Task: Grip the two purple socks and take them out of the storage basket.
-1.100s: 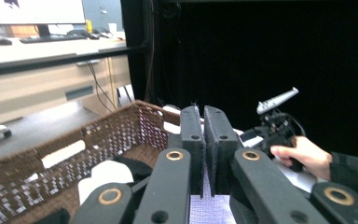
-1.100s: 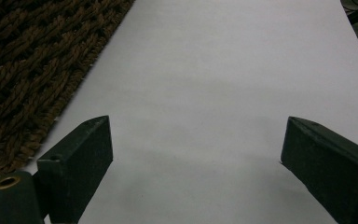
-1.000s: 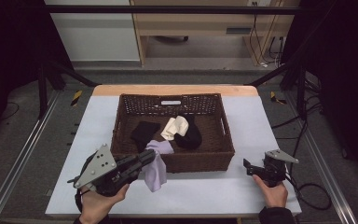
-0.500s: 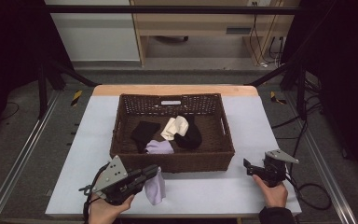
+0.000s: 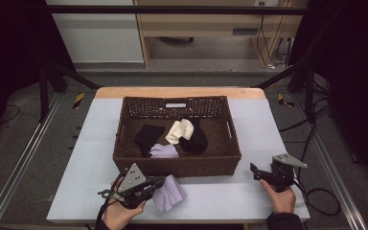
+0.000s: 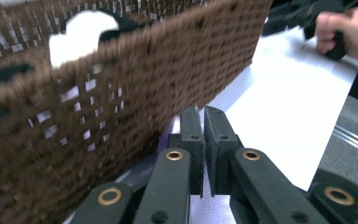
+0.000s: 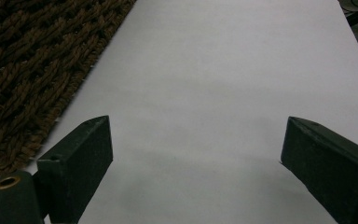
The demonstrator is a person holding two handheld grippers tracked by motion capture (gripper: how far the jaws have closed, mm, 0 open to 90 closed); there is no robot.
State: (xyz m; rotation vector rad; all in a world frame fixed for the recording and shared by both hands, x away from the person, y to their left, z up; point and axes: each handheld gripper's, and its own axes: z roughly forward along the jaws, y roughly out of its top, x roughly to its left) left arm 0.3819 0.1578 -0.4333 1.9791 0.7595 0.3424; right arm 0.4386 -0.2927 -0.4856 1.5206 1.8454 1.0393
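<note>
The desk (image 5: 249, 201), covered in pale grey-white, carries everything, and the brown wicker basket (image 5: 177, 165) at its middle serves as the landmark. Inside the basket lie a black sock (image 5: 148, 136) toward its left, a cream sock (image 5: 179, 130) near its centre with another black sock (image 5: 195, 139) just right of that, and a lilac sock (image 5: 164, 151) against the near wall.

Outside the basket, just in front of its near wall and toward its left corner, a second lilac sock (image 5: 168, 193) rests on the desk. The left tongs (image 5: 157, 182) lie low beside that same wall, their jaws pressed together on the edge of this lilac sock; in the left gripper view the two black jaws meet with only a thin seam between them, the basket wall (image 6: 98, 107) close on one side and a sliver of pale cloth at their tips. The person's left hand (image 5: 120, 213) holds them from the near edge of the desk.

The right tongs (image 5: 255, 170) sit to the right of the basket's near right corner, pointing toward it, held by the right hand (image 5: 280, 199). In the right gripper view their jaws stand spread wide over bare desk, with the basket's woven corner (image 7: 32, 70) off to one side and nothing between them
</note>
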